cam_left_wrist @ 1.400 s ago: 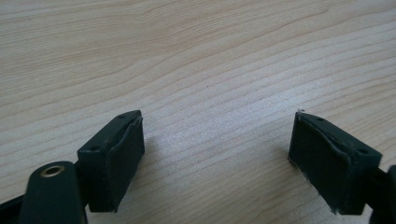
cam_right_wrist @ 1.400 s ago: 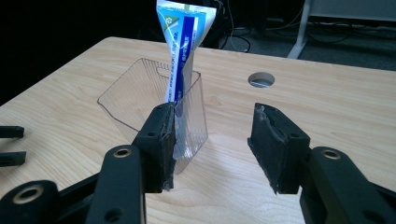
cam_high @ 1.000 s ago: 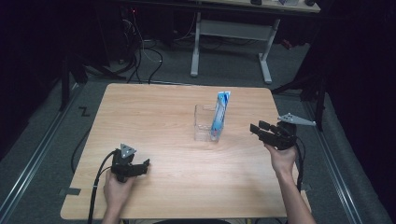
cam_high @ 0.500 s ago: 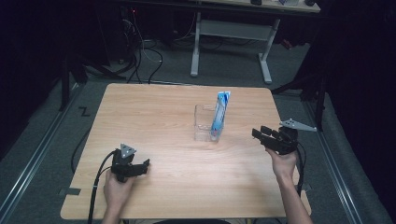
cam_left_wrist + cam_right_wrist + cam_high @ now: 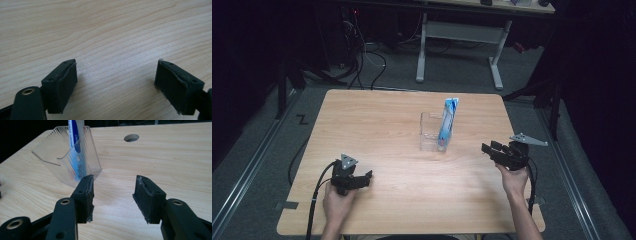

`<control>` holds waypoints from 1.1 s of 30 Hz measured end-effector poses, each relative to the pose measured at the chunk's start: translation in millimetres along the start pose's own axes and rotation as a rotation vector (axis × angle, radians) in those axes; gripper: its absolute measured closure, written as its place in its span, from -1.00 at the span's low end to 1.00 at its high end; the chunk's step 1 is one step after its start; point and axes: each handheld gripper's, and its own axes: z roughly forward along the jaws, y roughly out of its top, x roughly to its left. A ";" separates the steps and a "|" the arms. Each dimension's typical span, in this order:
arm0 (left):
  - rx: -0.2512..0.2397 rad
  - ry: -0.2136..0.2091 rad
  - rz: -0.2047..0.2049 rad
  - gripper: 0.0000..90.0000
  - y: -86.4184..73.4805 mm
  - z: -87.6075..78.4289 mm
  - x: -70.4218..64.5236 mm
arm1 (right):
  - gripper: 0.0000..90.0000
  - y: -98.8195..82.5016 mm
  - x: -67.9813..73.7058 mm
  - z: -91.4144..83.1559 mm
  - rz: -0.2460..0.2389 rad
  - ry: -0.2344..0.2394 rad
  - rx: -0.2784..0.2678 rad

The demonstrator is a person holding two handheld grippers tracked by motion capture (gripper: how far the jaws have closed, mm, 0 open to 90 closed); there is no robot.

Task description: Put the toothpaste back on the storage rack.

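The right claw [image 5: 488, 149] stood open and empty, low over the counter [image 5: 387, 125], and was the nearer one to the tube [image 5: 447, 122]; the left claw [image 5: 362, 178], also open, rested well apart. The tube lay ahead and to the left of the right claw. It stood upright, blue and white, in a clear holder [image 5: 70, 162] mid-counter.

1. Your tabletop [image 5: 387, 125] is pale wood-grain laminate with a matt finish.
2. The holder [image 5: 67, 160] is clear, ribbed, glossy plastic.
3. The tube [image 5: 447, 122] looks like glossy plastic.
4. Your jaw pads [image 5: 88, 195] are matt black rubber with frayed edges.
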 end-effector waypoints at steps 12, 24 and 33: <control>-0.001 -0.001 0.000 -0.59 -0.1 0.0 0.0 | 0.11 -12.0 -0.8 9.4 0.004 -0.016 0.032; -0.001 -0.001 0.000 -0.59 -0.1 0.0 0.0 | 0.09 -26.3 -1.8 20.1 -0.009 -0.032 0.079; -0.001 -0.001 0.000 -0.59 -0.1 0.0 0.0 | 0.07 -30.8 4.1 33.0 -0.057 -0.062 0.115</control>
